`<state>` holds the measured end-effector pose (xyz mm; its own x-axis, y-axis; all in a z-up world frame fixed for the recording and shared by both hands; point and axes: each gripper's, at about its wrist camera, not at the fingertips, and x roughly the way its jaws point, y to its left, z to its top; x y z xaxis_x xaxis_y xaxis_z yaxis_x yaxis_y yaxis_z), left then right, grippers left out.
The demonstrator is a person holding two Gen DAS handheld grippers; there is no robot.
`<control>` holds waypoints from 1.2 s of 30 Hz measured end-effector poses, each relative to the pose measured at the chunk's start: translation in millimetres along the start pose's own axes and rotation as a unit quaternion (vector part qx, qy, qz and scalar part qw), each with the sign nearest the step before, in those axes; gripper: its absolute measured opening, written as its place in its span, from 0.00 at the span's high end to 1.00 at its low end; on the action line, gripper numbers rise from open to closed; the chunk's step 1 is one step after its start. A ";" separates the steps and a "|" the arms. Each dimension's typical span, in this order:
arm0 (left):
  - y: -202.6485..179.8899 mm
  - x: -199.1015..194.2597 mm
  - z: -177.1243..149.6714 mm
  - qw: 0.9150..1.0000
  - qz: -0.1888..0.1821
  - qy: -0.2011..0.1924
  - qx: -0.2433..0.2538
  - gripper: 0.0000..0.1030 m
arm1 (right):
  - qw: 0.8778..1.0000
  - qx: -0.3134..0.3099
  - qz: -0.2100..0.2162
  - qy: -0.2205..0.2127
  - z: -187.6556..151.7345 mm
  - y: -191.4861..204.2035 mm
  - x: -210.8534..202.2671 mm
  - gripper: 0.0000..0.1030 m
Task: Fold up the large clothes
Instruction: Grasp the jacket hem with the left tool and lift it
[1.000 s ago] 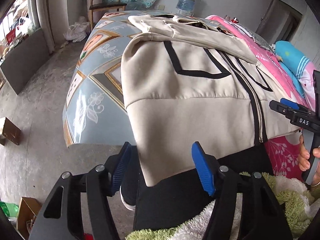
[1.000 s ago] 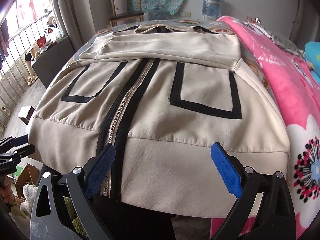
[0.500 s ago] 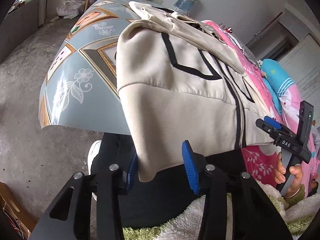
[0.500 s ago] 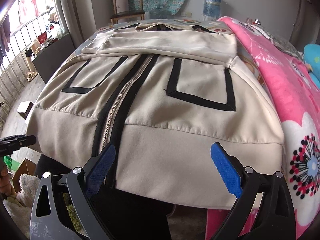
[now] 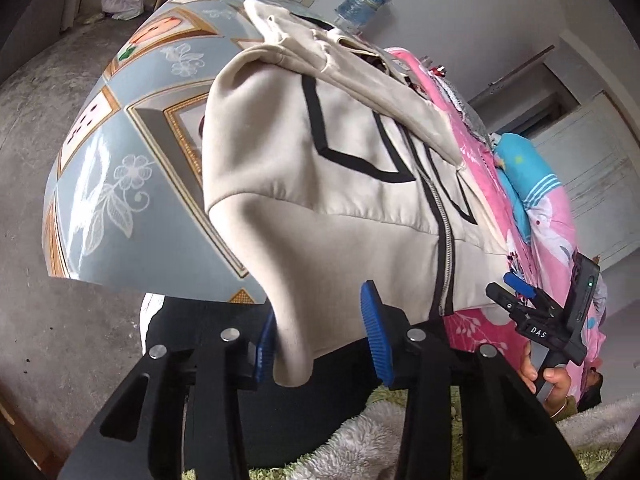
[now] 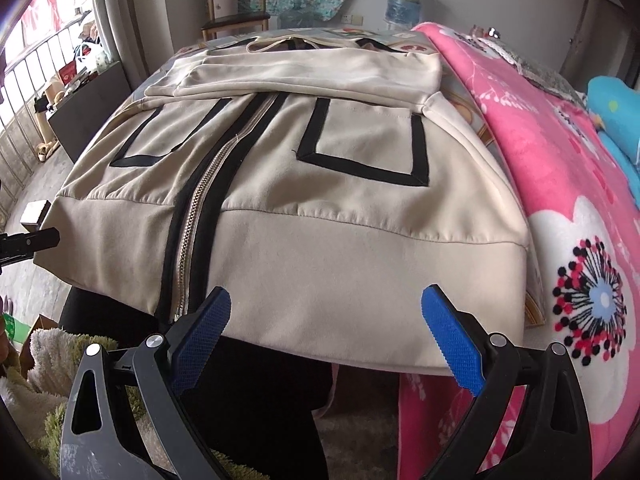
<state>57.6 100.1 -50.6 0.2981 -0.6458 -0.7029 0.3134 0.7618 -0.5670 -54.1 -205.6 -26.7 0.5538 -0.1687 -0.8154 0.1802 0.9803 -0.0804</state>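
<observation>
While the left tool [image 5: 320,340] closes its jaws about the hanging bottom-left corner of the cream jacket [image 5: 340,184], the cloth stands between the blue pads [image 5: 374,336]; one pad seems to touch the fabric, the other still shows a gap, so the corner is not yet pinched. Nearest the person, the jacket's hem band [image 6: 360,264] droops over the front edge of the surface [image 5: 100,184], which wears a grey patterned cover. The right tool [image 6: 324,340] hovers just in front of that hem with its jaws spread wide and nothing between them, roughly midway between the zipper [image 6: 200,216] and the bottom-right corner.

Beyond the hem, the jacket lies zipped and face up, its long axis running straight away from both tools toward the collar at the far edge, with the sleeves folded across the chest. A pink blanket [image 6: 560,168] lies just beside its right flank.

By my reading, the coming fold turns on carrying the hem away along that axis; the left hand is already at its corner, while the right has yet to slide out to its own.
</observation>
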 end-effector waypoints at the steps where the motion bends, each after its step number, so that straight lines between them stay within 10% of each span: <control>1: -3.5 -1.5 0.3 1.000 0.003 -0.002 0.010 0.63 | 1.000 0.002 -0.004 -0.002 -1.4 -2.0 -2.5 0.10; 8: -6.6 2.5 -1.2 0.997 0.065 0.008 0.037 0.87 | 0.997 0.053 -0.050 -0.010 -4.4 -45.1 -16.0 0.11; 23: -15.8 1.1 -3.9 0.992 0.103 -0.004 0.070 0.90 | 0.985 0.169 -0.019 0.013 -2.8 -114.9 7.3 0.34; 31: -19.9 3.1 -6.0 0.989 0.118 0.002 0.088 0.90 | 0.981 0.188 -0.011 0.037 -21.6 -111.8 7.6 0.52; 36: -24.0 3.2 -6.8 0.987 0.125 -0.001 0.100 0.90 | 0.983 0.178 -0.028 0.041 -29.7 -103.6 1.2 0.85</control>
<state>44.9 80.0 -42.1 0.3907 -0.4391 -0.8090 0.4009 0.8723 -0.2798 -96.3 -304.3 -36.4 0.4695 -0.1978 -0.8605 0.4903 0.8689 0.0678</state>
